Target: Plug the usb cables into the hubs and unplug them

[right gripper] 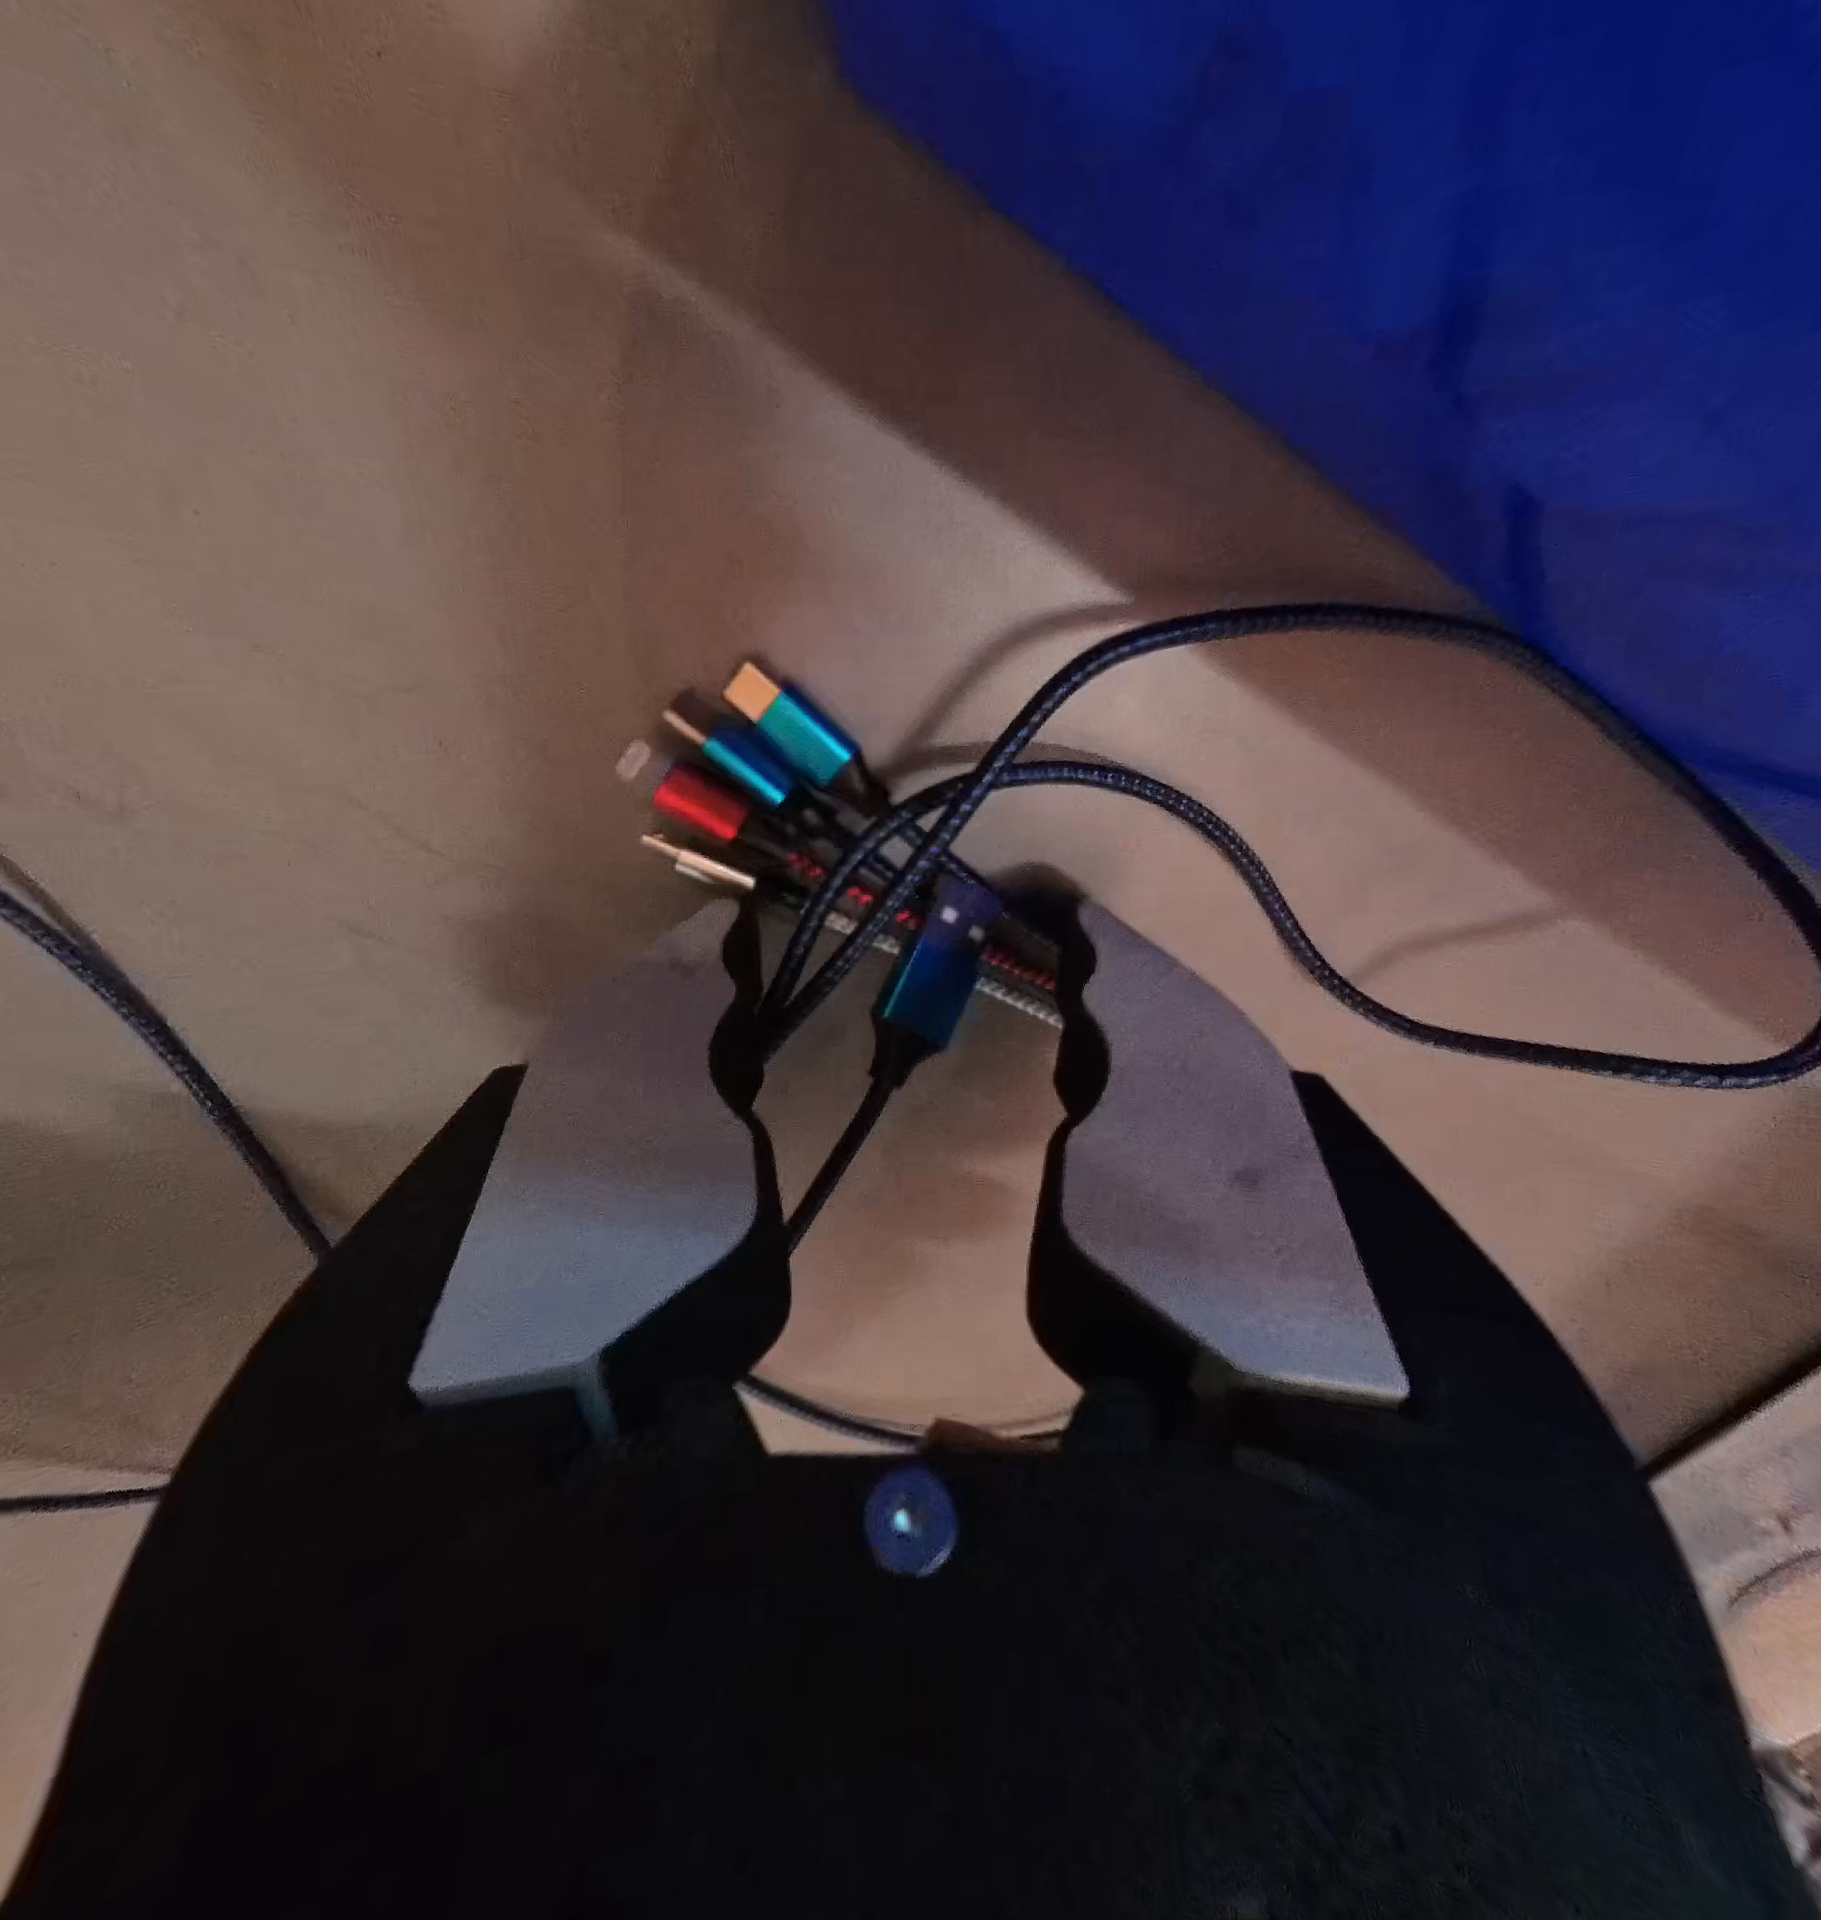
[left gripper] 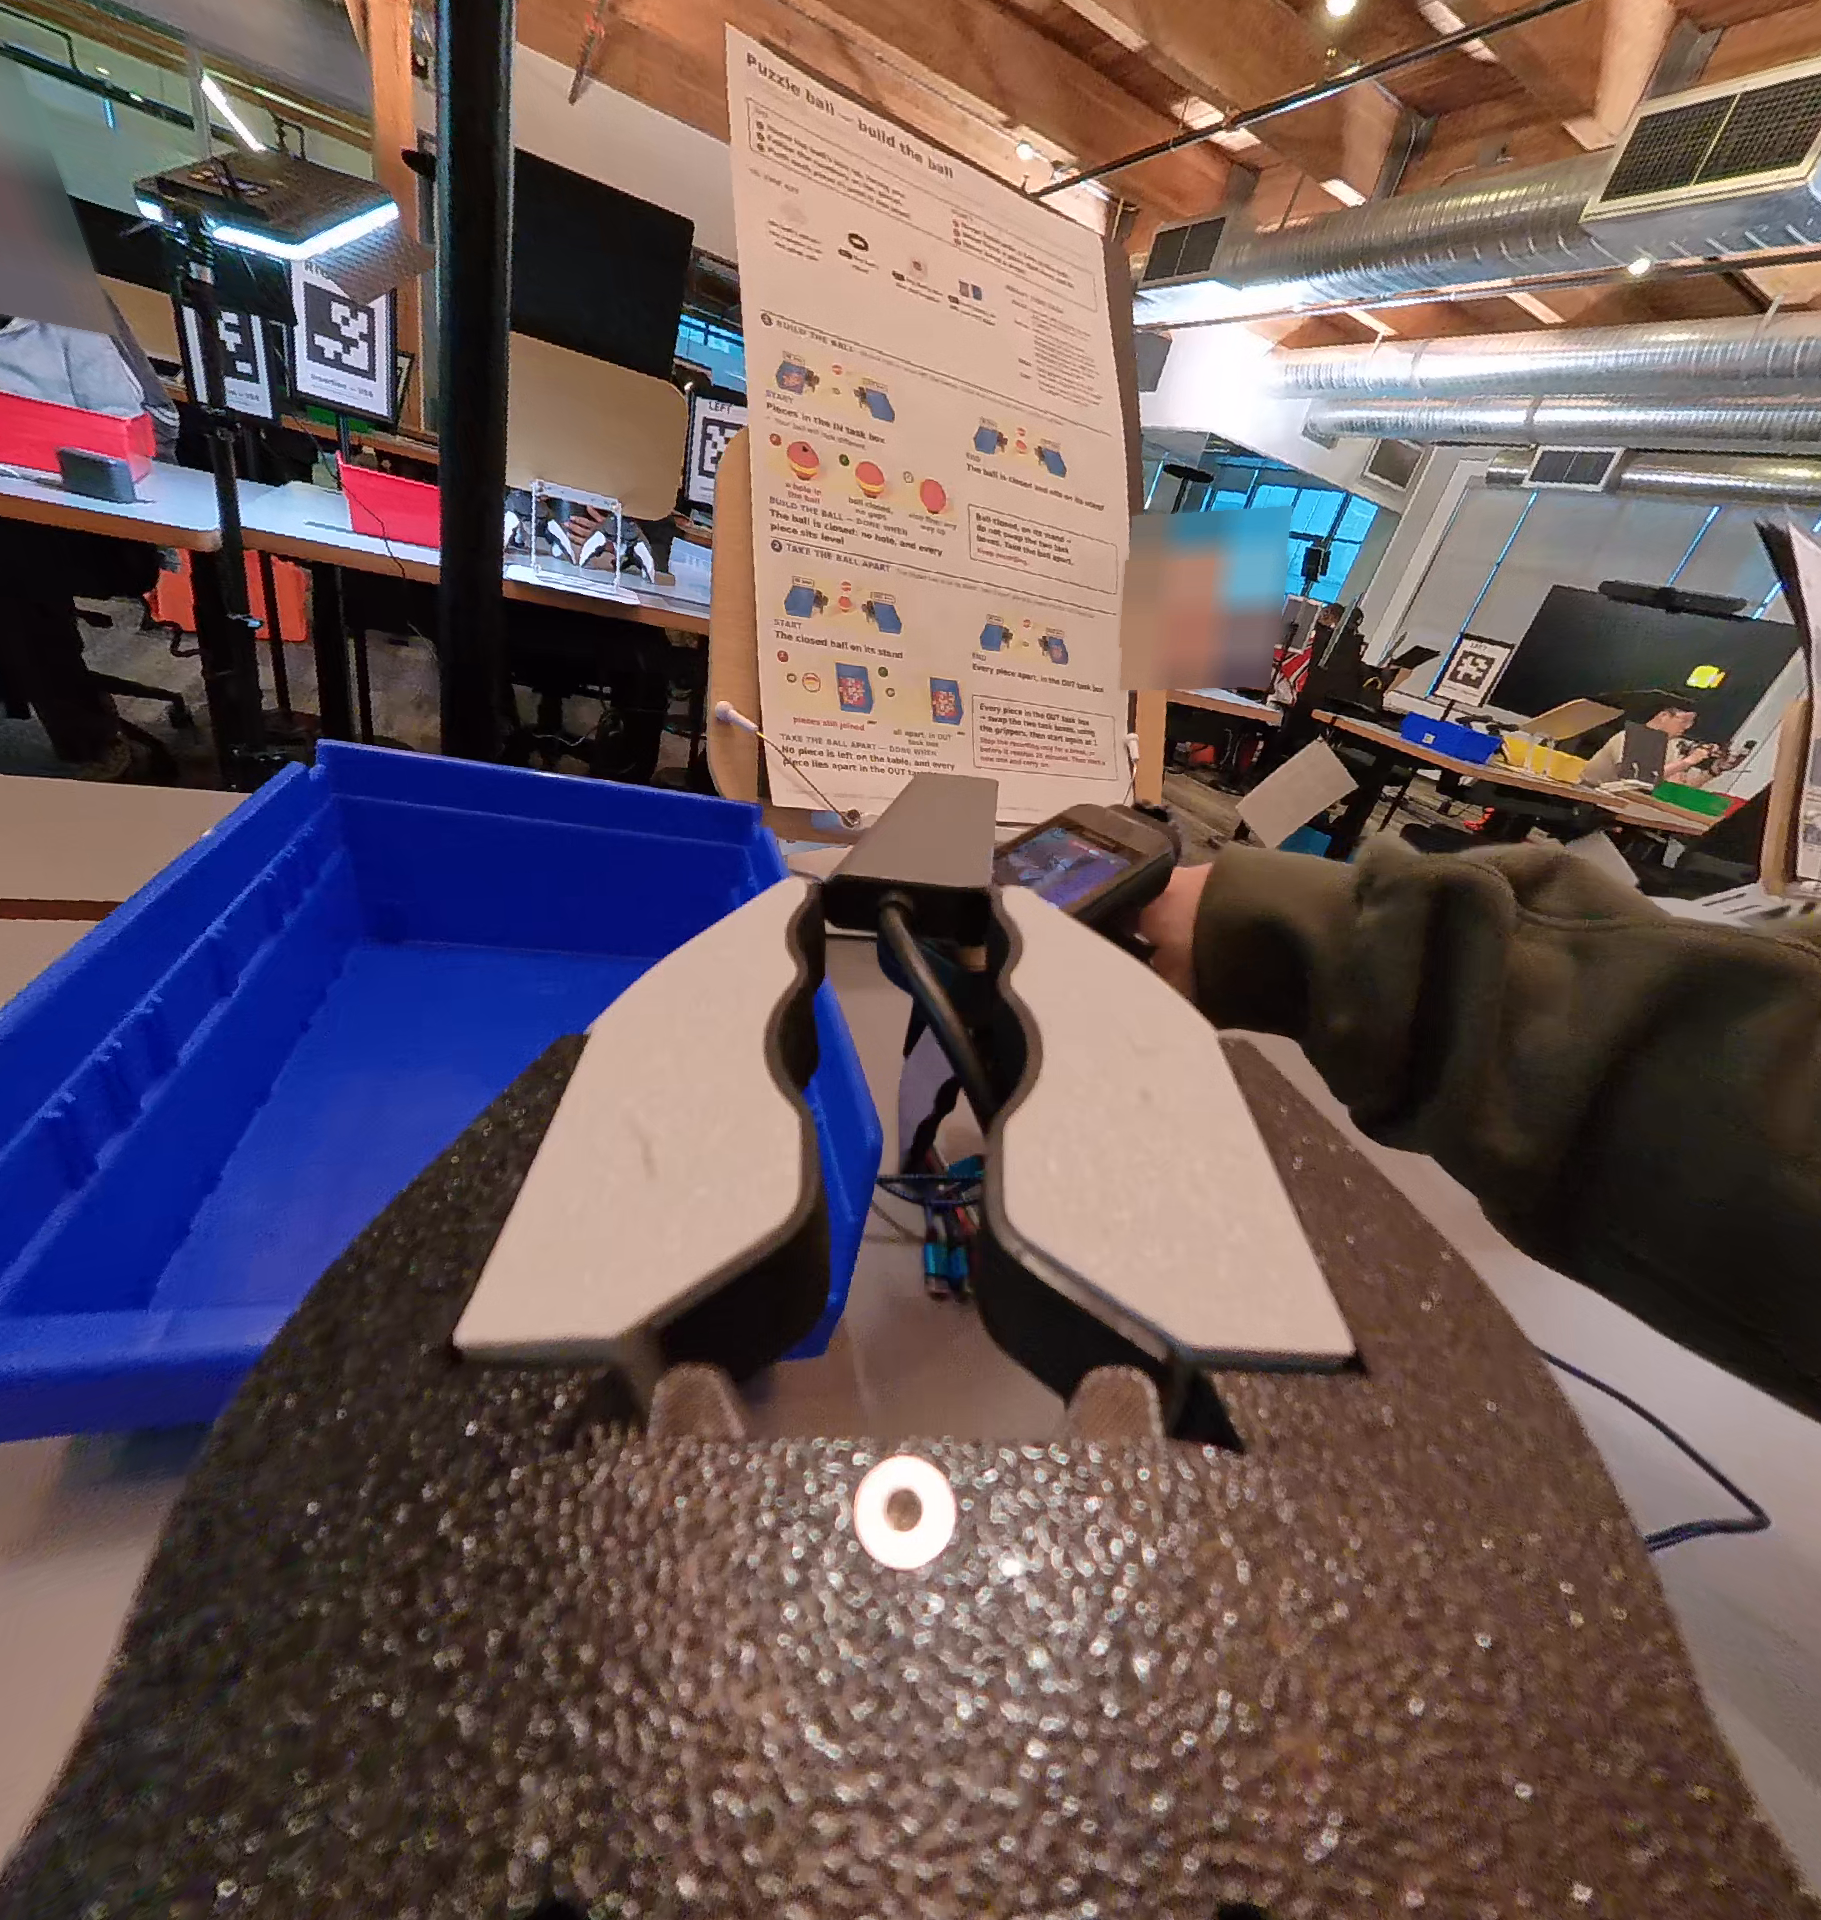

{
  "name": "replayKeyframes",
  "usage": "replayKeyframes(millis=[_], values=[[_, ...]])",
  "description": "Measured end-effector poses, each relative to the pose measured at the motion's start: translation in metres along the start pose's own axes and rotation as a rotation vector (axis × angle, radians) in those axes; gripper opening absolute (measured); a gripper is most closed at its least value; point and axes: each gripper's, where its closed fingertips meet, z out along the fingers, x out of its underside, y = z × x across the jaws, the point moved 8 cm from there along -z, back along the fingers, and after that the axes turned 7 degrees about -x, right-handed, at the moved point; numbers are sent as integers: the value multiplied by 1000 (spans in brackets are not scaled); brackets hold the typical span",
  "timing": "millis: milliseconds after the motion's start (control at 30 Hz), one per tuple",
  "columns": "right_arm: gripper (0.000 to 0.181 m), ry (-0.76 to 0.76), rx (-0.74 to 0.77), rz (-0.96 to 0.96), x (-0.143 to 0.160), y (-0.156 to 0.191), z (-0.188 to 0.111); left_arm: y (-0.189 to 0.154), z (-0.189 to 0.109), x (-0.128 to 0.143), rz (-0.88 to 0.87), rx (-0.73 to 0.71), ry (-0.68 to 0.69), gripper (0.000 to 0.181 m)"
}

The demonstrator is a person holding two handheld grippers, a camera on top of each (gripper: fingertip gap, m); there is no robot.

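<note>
My left gripper [left gripper: 906,906] is shut on the near end of a black USB hub [left gripper: 937,831] and holds it above the table. The hub's black lead [left gripper: 927,997] hangs down between the fingers. Under them lies a bundle of coloured USB plugs [left gripper: 947,1247]. In the right wrist view my right gripper [right gripper: 906,935] is open and points down at the table. A blue USB plug [right gripper: 932,977] sits between its fingertips, untouched by either finger. Teal, blue, red and gold plugs [right gripper: 750,769] fan out just beyond. Dark braided cables [right gripper: 1301,935] loop to the right.
A blue plastic bin [left gripper: 262,1039] stands left of the hub and shows at the top right of the right wrist view [right gripper: 1508,312]. An olive sleeve [left gripper: 1508,1039] reaches in from the right, holding the other gripper [left gripper: 1082,862]. An instruction sheet on a stand [left gripper: 927,436] rises behind the hub. About 25 cm separates my left fingertips from my right.
</note>
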Motion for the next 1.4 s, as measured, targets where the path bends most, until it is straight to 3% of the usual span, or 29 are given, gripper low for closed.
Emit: replayKeyframes(millis=[200, 367, 467, 567, 833, 933, 1033, 1200, 1400], values=[[62, -104, 38, 265, 16, 0, -1, 3, -2, -2, -21, 2, -14, 28], [59, -145, 47, 297, 21, 2, -1, 2, -2, -2, -14, 1, -8, 28], [31, -130, 47, 299, 24, 1, -3, 1, -1, -1, -12, 2, -3, 28], [19, -147, 49, 316, 27, 2, -3, 2, -1, -1, -13, 1, -1, 28], [11, -48, 137, 210, 30, 13, -7, 2, -1, -1, -18, 6, -5, 28], [11, -115, 192, 201, 32, 17, -44, 6, -4, -3, -22, -3, -14, 28], [9, -129, 316, 180, 43, 27, -106, 11, -7, -5, -30, -19, -27, 27], [9, -135, 553, 184, 78, 58, -216, 16, -8, -5, -44, -30, -30, 28], [4, -183, 804, 227, 123, 111, -324, 8, -5, -3, -13, -21, -11, 28]])
